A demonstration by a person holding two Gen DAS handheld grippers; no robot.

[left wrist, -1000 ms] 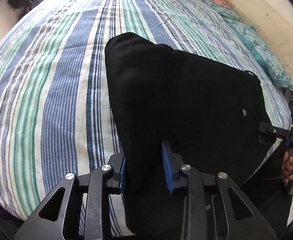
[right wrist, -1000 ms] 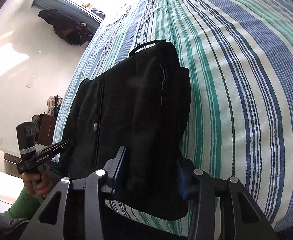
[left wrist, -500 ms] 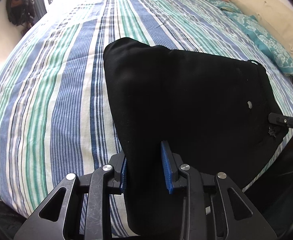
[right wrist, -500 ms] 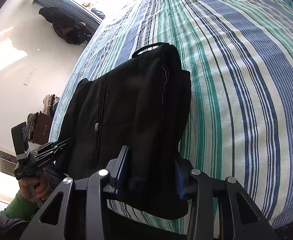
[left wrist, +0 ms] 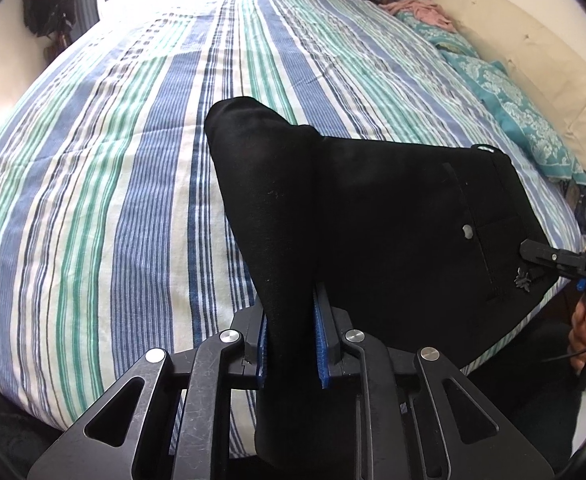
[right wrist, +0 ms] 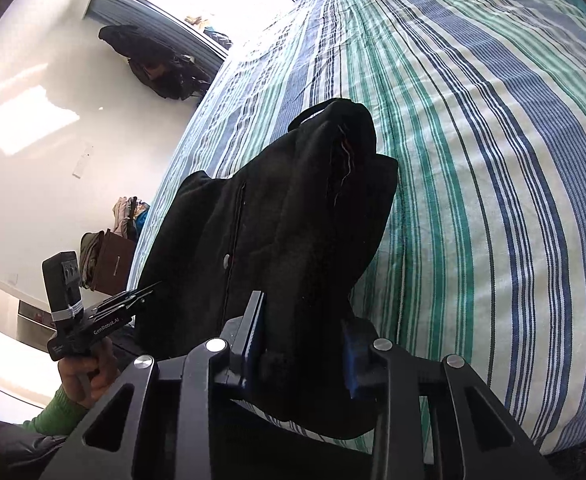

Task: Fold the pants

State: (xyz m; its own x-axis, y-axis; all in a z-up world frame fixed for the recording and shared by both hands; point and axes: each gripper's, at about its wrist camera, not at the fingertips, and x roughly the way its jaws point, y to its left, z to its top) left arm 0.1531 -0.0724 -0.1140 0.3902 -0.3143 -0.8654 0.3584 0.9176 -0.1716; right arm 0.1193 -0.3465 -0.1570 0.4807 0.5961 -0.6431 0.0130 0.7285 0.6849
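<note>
Not much to read here. The right gripper [left wrist: 533, 254], seen from the left wrist camera, has white letters "DAS" on its black body, cut off at the frame edge. From the right wrist camera, the left gripper [right wrist: 141, 298] has "GenRobot.AI" printed in white along its side. Nothing legible on the black pants [left wrist: 393, 216] or the striped bedsheet [right wrist: 473, 140].

The folded black fabric pants [left wrist: 393, 216] lie on the striped cotton bedspread [left wrist: 113, 168], near the bed's front edge, with one end hanging over it. The left black two-finger gripper [left wrist: 291, 340] clasps the pants at their left end; the right black two-finger gripper [right wrist: 301, 344] clasps them at their right end. Patterned teal pillows [left wrist: 509, 108] lie along the bed's right side, against a cream padded headboard [left wrist: 541, 64].
</note>
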